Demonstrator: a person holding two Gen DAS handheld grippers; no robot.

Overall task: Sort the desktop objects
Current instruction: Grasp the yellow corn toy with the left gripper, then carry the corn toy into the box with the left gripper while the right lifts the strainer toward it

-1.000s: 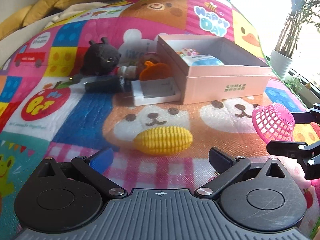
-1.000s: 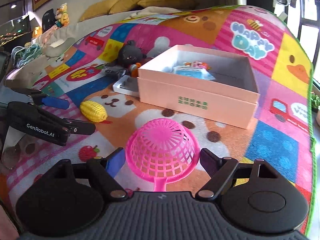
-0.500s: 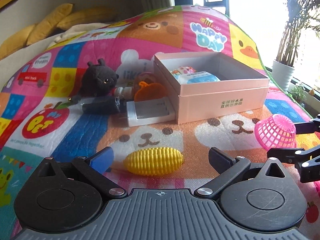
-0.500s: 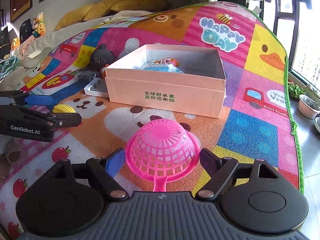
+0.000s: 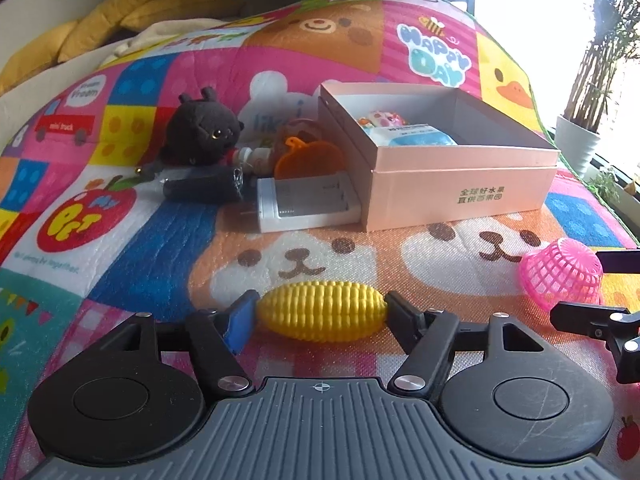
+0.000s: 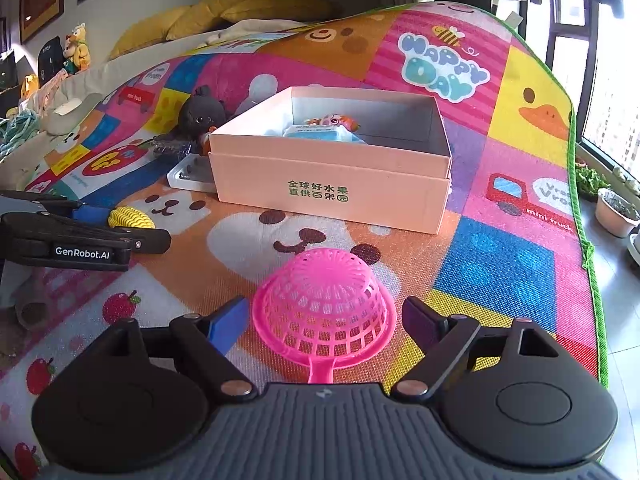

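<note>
A yellow toy corn (image 5: pixel 321 311) lies on the play mat between the fingers of my left gripper (image 5: pixel 318 316); both pads touch its ends. It also shows in the right wrist view (image 6: pixel 130 217). A pink mesh strainer (image 6: pixel 324 314) lies dome-up between the open fingers of my right gripper (image 6: pixel 325 322), which do not touch it. It also shows in the left wrist view (image 5: pixel 560 272). The open pink box (image 5: pixel 460 168) stands further back, with a blue wipes pack (image 5: pixel 420 136) and a small toy inside.
Left of the box lie a black plush toy (image 5: pixel 204 128), a dark cylinder (image 5: pixel 204 189), an orange plastic piece (image 5: pixel 310 160) and a white charger (image 5: pixel 308 204). The mat's right edge (image 6: pixel 580 216) drops to a floor with plant pots (image 6: pixel 616 212).
My left gripper has moved forward onto the corn and closed on its ends. My right gripper has stayed around the strainer, and its view has swung slightly.
</note>
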